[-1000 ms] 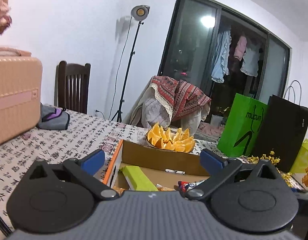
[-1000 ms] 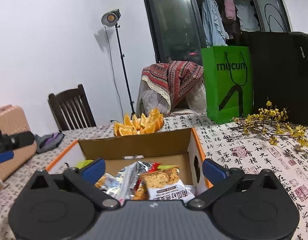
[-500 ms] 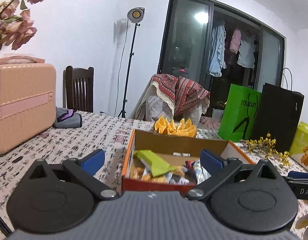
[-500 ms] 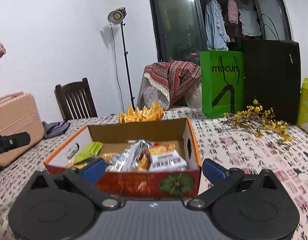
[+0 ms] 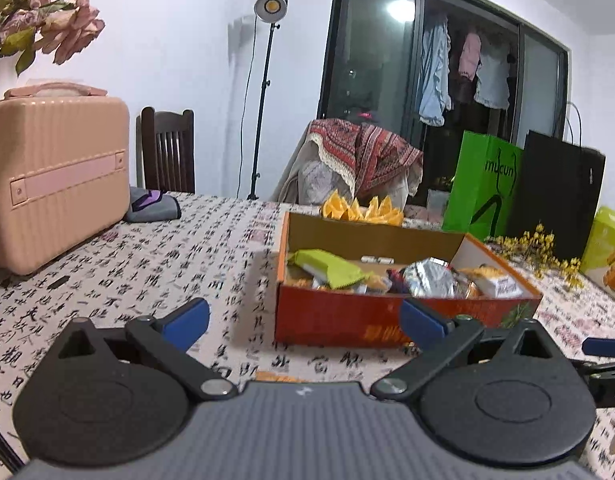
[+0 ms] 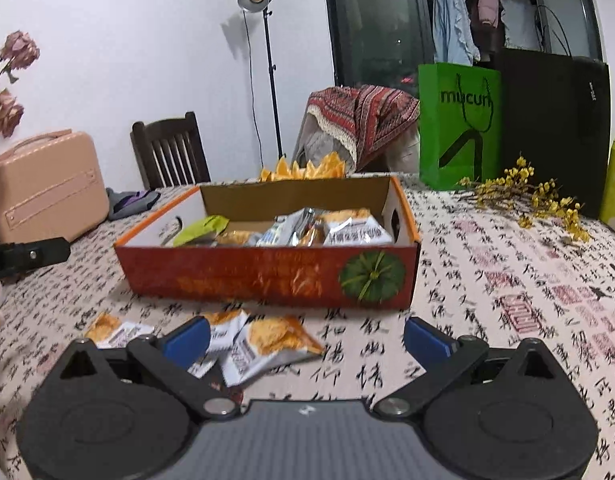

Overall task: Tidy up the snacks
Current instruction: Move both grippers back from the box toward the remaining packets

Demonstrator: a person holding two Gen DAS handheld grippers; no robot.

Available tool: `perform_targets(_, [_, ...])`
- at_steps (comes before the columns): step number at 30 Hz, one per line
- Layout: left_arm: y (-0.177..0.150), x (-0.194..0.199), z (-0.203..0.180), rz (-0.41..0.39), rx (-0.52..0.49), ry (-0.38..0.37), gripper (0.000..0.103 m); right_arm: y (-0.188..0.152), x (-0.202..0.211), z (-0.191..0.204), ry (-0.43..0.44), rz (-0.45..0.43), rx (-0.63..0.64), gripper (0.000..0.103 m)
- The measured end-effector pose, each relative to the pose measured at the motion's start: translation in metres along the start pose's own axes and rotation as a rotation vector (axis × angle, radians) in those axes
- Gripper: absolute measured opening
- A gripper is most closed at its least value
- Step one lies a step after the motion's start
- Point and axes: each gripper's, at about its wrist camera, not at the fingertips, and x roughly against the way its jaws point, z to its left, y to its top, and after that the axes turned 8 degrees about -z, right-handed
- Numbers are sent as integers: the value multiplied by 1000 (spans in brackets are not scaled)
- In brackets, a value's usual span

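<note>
Box (image 6: 267, 276): on the worktop (image 6: 507, 304), near its middle, ahead of both claws.
Snack packets in box (image 6: 307, 228): piled inside, filling the floor of the box.
Loose packets (image 6: 263, 344): on the worktop in front of the box, just ahead of the right claw (image 6: 305, 340).
Left claw (image 5: 303, 322): to the left of the box's near wall, above the worktop.
Fruit plate (image 6: 303, 169): behind the box.
Case (image 5: 55, 176): far left on the worktop.
Pouch (image 5: 151, 206): right of the case, before the chair (image 5: 167, 150).
Shopping bags (image 6: 459, 124): behind the box, to the right.
Flower sprig (image 6: 523, 196): on the worktop before the bags.
</note>
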Motion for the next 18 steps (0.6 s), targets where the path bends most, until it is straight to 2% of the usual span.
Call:
perform_targets(5, [-12,3,5,24,-6,-6,103,-10,-4,8,-27,33,21,103])
perform_targets(18, [-25,3,16,41,1,-16,103,-20,-12,29,-4,80,78,103])
